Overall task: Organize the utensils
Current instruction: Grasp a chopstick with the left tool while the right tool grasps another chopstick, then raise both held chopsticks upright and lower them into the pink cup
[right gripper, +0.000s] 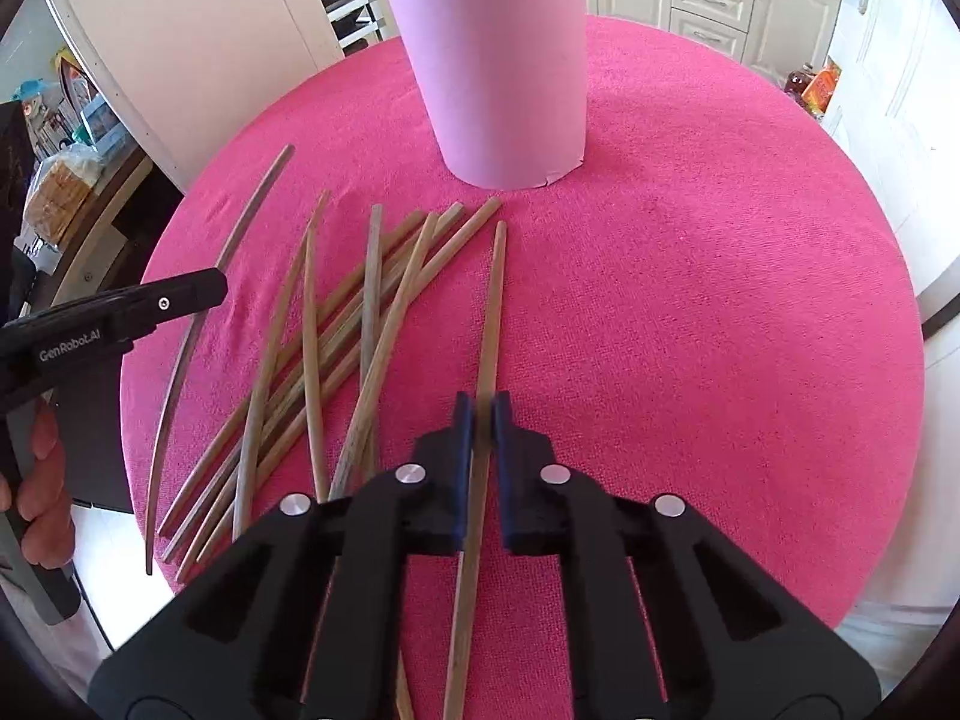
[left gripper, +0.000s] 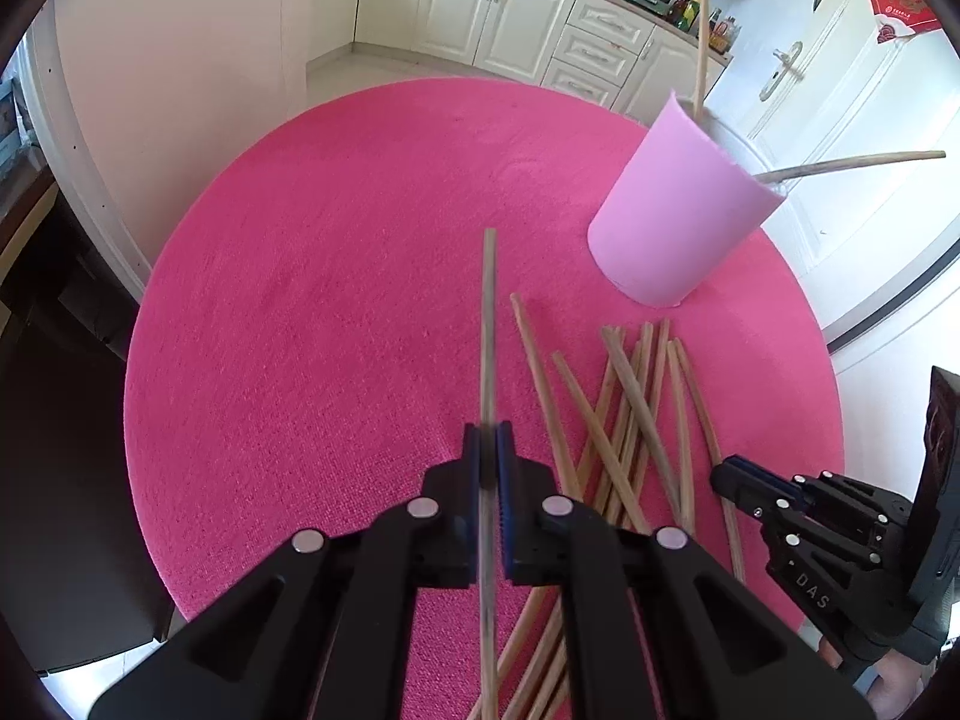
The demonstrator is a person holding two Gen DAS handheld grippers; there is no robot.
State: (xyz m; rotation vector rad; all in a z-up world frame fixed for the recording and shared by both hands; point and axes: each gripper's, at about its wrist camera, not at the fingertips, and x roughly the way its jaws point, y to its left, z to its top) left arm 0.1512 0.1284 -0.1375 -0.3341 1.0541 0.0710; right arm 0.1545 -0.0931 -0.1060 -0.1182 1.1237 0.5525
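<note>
Left gripper fingers clamping one chopstick, lifting it off desk. Right gripper fingers closing on another chopstick lying beside pile, near pink cup.

My left gripper is matte black plastic, two angular arms with triangular cut-outs, each carrying a pair of round silver pivot pins. Its fingertips wear dark blue pads with ribbed inner faces. My right gripper is built the same, blue pads and silver pins. Seen side-on, one body reads "GenRobot.AI" in white (the other shows "DAS"), with small screws along the side.
</note>
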